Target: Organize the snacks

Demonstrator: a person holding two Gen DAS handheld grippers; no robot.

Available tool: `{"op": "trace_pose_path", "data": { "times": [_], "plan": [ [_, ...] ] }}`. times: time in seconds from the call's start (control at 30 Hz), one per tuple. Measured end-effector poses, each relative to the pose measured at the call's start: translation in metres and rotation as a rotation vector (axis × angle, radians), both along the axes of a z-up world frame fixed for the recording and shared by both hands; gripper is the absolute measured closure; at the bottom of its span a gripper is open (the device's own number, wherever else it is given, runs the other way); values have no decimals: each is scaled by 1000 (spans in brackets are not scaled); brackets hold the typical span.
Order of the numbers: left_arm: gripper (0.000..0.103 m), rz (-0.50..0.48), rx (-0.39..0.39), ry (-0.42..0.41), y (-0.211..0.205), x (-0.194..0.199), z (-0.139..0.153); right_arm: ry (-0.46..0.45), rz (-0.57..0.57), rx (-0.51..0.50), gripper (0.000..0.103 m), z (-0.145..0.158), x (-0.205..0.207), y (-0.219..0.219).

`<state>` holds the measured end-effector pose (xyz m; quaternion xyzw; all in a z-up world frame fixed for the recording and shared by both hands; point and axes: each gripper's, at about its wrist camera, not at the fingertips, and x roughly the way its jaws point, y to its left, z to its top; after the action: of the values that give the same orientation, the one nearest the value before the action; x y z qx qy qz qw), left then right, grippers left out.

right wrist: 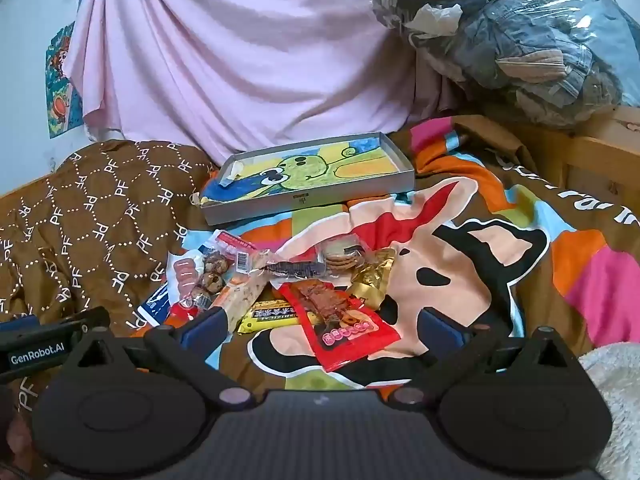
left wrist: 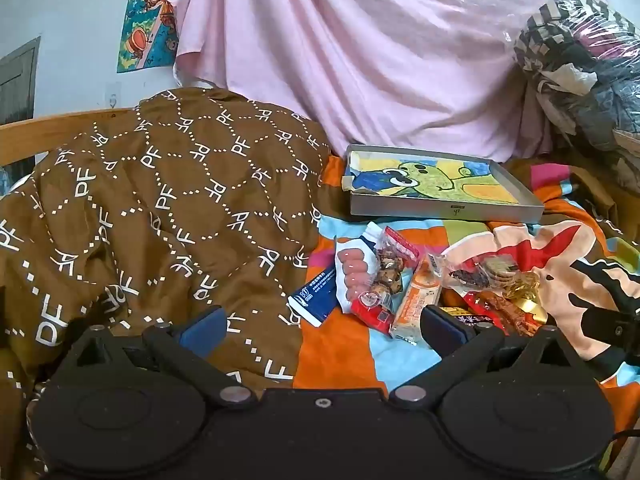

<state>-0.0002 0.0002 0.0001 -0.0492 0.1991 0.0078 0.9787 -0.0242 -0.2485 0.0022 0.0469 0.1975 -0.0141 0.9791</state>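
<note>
Brown quilt [left wrist: 160, 208] at left, printed all over with white "PF" inside dotted hexagons. Cartoon poster [left wrist: 150, 16] on the wall above it, beside a draped pink sheet [right wrist: 240, 60].

Centre, on the colourful cartoon bedspread [right wrist: 460, 280] — heap of snacks [right wrist: 280, 280]: blue packet [left wrist: 316, 296] with small white print too fine to read, sausage pack [left wrist: 354, 272], barcoded clear bag [right wrist: 224, 264], orange bar [left wrist: 420, 300], yellow bar [right wrist: 272, 314] with black lettering, red pouch [right wrist: 348, 328], gold wrapper [right wrist: 374, 276].

Behind the heap, apart from it, shallow grey box [right wrist: 312, 204] lined with a green cartoon drawing.

Left gripper [left wrist: 320, 326] spread wide, nothing between its blue pads, low before the heap's left edge. Right gripper [right wrist: 320, 326] likewise wide and empty — red pouch lying just beyond. "GenRobot.AI" legible on the left tool's side in the right view.
</note>
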Motion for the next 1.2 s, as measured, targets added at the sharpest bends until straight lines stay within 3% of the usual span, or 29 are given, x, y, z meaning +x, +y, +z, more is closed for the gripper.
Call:
{"op": "trace_pose_path", "data": {
  "times": [1.2],
  "plan": [
    [1,-18,-6,3,-3,0,1,5,2,11,0,0,2,-1]
  ]
}}
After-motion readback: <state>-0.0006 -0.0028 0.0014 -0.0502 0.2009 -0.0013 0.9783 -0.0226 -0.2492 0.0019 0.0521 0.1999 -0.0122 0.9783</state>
